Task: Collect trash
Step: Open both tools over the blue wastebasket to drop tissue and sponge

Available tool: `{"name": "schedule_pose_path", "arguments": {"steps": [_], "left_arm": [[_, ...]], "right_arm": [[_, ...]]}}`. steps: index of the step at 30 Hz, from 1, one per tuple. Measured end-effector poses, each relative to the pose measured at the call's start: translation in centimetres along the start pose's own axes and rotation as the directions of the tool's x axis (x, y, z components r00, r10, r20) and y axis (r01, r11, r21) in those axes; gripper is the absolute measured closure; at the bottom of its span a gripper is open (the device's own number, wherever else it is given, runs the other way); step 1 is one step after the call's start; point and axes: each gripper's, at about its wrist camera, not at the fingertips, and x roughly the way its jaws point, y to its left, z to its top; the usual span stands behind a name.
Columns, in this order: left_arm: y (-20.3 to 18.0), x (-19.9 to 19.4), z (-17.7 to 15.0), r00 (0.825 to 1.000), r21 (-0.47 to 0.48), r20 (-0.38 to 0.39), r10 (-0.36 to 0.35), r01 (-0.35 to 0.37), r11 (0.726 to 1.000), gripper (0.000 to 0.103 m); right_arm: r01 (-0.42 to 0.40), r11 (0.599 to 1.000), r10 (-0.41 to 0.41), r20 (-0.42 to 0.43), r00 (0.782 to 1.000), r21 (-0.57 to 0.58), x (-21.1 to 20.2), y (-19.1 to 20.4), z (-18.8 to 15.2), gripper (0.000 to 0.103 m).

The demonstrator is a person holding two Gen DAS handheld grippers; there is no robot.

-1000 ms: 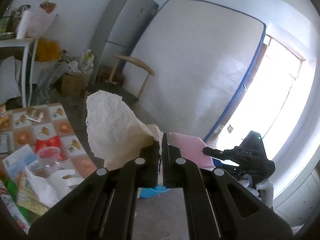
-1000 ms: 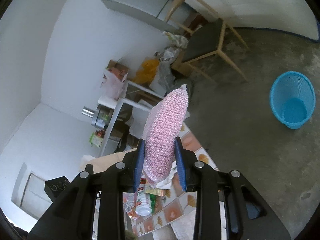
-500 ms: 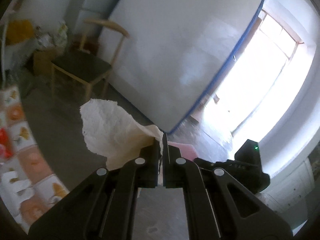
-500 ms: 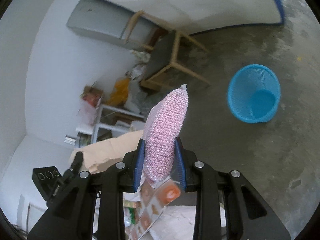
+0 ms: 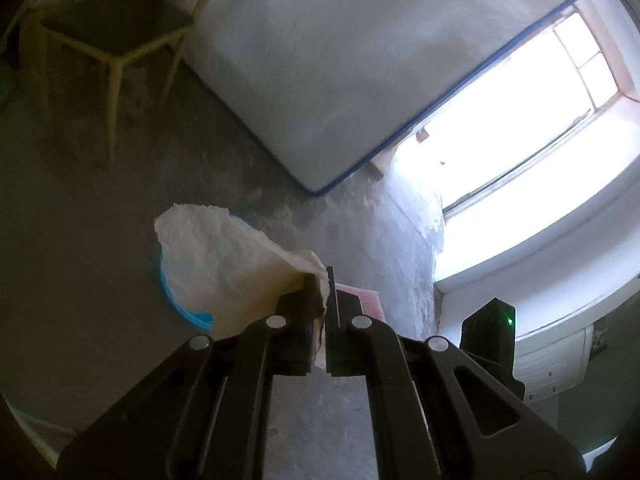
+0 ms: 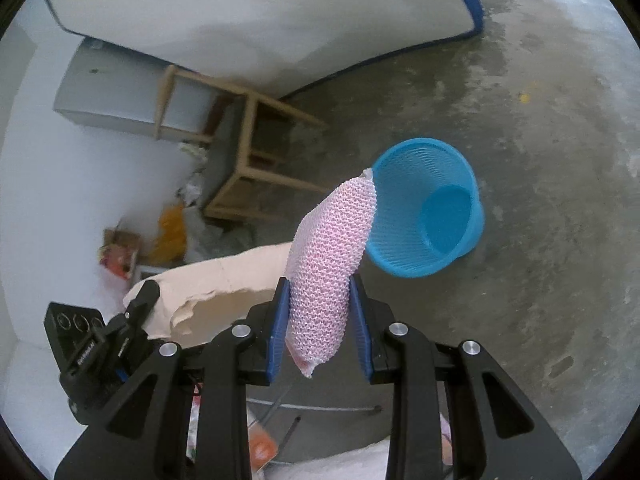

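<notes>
Both grippers have swung away from the cluttered table and tipped down toward the floor. A second ago the left wrist view faced the wall and the patterned tabletop. That view now looks down on grey concrete, with the round blue plastic mesh basket (image 5: 182, 300) at about 9 o'clock of its fingertips, mostly hidden behind the paper it carries.

The left gripper (image 5: 320, 300) is clenched tight on a crumpled sheet of cream-white paper (image 5: 224, 264). The sheet is pinched at one corner and fans out toward 10 o'clock.

The right gripper (image 6: 320, 312) grasps a pink-and-white knitted mesh scrubber pad (image 6: 332, 256), with its blue pads pressed against the pad's two sides. The pad stands up past the fingertips toward 1 o'clock. In that view its upper end overlaps the basket (image 6: 428, 216) rim. Whether it is actually over the opening cannot be told from this angle.

The basket has come much nearer to the middle of the right wrist view. A second ago it sat far out at 3 o'clock, and it now lies just beyond the pad. It looks empty and stands on the bare floor, with a wooden chair (image 6: 248, 136) beyond it at 10 o'clock.

I judge the carry to be nearly over, with both pieces of trash close to the drop. Neither piece is released yet. The light paper may drift wide if it is let go from too high
</notes>
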Motion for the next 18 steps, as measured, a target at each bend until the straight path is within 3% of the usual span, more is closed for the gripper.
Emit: {"name": "schedule_pose_path", "arguments": {"steps": [10, 12, 13, 14, 16, 18], "left_arm": [[2.2, 11.8, 3.3, 0.992, -0.014, -0.123, 0.041, -0.043, 0.999, 0.099], [2.8, 13.9, 3.7, 0.989, -0.017, -0.131, 0.073, -0.075, 0.997, 0.078], [3.1, 15.6, 3.8, 0.983, -0.025, -0.138, 0.119, -0.124, 0.992, 0.05], [3.0, 16.5, 3.6, 0.979, -0.029, -0.133, 0.156, -0.161, 0.986, 0.041], [3.7, 17.5, 3.5, 0.97, -0.025, -0.122, 0.209, -0.213, 0.977, 0.04], [4.6, 17.3, 2.8, 0.968, -0.048, -0.135, 0.213, -0.221, 0.974, 0.036]], "right_arm": [[0.133, 0.991, -0.133, 0.007, 0.991, 0.016, 7.5, -2.6, 5.0, 0.074], [0.151, 0.989, -0.151, 0.01, 0.988, 0.0, 8.9, -2.8, 5.7, 0.07], [0.174, 0.984, -0.174, -0.001, 0.985, -0.02, 10.4, -3.1, 6.3, 0.069], [0.197, 0.98, -0.197, 0.002, 0.98, -0.026, 11.1, -3.4, 6.6, 0.068], [0.247, 0.968, -0.246, 0.014, 0.969, -0.054, 13.0, -4.4, 7.0, 0.055], [0.27, 0.962, -0.27, 0.003, 0.963, -0.035, 14.3, -5.8, 7.1, 0.052]]}}
